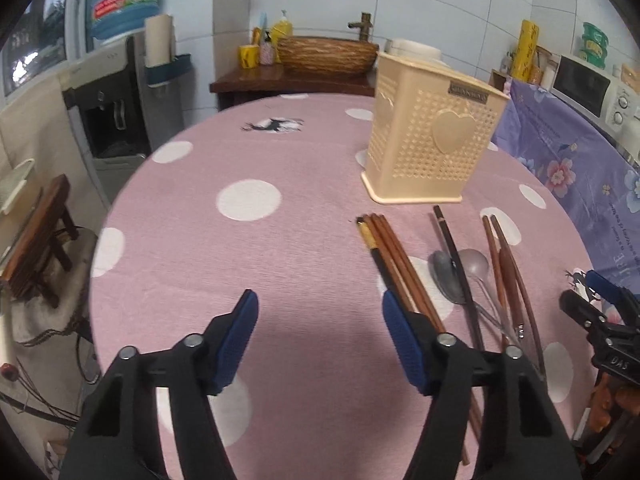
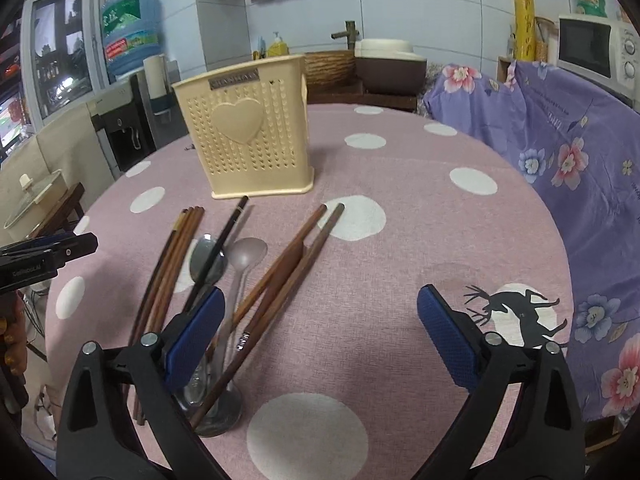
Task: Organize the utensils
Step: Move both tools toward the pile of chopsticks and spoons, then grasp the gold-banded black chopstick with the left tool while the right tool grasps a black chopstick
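Note:
A cream perforated utensil holder point(image 1: 428, 140) point(image 2: 250, 132) with a heart on its side stands upright on the pink dotted tablecloth point(image 1: 280, 248) point(image 2: 400, 264). In front of it lie loose utensils: a bundle of brown chopsticks point(image 1: 394, 264) point(image 2: 172, 264), a black chopstick point(image 1: 454, 252) point(image 2: 222, 248), two metal spoons point(image 1: 446, 276) point(image 2: 206, 258), and two more brown chopsticks point(image 1: 508, 272) point(image 2: 292, 256). My left gripper point(image 1: 320, 312) is open over bare cloth, its right finger just above the chopstick bundle. My right gripper point(image 2: 320, 308) is open, with nothing between its fingers and the utensils at its left finger.
A purple floral cloth point(image 1: 568, 152) point(image 2: 560, 152) covers something along the table's right side. Behind the table stand a wooden counter with a woven basin point(image 1: 326, 54), a water dispenser point(image 1: 116, 92) and a microwave point(image 2: 596, 52). A wooden stool point(image 1: 44, 232) stands at the left.

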Demonstrator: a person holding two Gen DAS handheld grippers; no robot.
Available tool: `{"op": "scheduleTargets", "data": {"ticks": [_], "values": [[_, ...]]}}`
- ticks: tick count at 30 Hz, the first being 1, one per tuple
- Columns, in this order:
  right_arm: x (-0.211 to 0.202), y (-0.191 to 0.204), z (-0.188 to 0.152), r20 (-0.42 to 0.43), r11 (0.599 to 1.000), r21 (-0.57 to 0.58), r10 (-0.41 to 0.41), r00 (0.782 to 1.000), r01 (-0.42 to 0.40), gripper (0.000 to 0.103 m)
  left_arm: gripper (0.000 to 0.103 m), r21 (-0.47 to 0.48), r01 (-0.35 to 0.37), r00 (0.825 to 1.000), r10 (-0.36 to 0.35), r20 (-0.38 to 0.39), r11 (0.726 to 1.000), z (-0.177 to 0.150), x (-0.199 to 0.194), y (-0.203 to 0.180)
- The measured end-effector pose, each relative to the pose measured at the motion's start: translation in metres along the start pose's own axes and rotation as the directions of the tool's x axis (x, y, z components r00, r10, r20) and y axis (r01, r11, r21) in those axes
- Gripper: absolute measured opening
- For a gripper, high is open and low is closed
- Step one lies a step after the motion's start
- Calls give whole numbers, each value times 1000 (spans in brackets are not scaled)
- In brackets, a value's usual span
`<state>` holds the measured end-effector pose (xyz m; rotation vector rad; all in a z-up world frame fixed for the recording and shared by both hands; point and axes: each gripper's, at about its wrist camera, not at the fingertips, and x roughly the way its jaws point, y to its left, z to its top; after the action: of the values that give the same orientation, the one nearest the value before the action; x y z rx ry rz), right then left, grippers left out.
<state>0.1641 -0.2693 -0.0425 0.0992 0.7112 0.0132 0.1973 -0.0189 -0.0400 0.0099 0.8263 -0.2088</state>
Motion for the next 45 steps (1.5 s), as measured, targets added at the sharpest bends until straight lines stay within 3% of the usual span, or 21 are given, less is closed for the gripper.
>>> {"op": "scheduleTargets", "data": {"ticks": [7, 13, 27, 36, 40, 45], "values": [[9, -6, 1, -30, 1000, 19, -16, 999, 16, 93, 55, 30, 25, 998, -23, -66, 999, -2, 24, -23], [16, -10, 2, -57, 999, 34, -25, 998, 27, 90, 54, 50, -2, 996, 6, -86, 999, -2, 34, -29], [17, 2, 1, -58, 1000, 24, -17, 998, 18, 90, 54, 84, -25, 996, 32, -79, 996, -4, 45, -35], [15, 3, 14, -65, 999, 32, 3, 998, -1, 90, 55, 33, -62, 994, 64, -86, 998, 5, 39, 2], [23, 21, 33, -95, 994, 45, 104, 990, -100, 81, 55, 15, -66, 995, 67, -77, 998, 18, 37, 7], [50, 42, 58, -173, 987, 70, 158, 972, -148, 62, 54, -48, -46, 988, 39, -147, 998, 26, 50, 14]]}}
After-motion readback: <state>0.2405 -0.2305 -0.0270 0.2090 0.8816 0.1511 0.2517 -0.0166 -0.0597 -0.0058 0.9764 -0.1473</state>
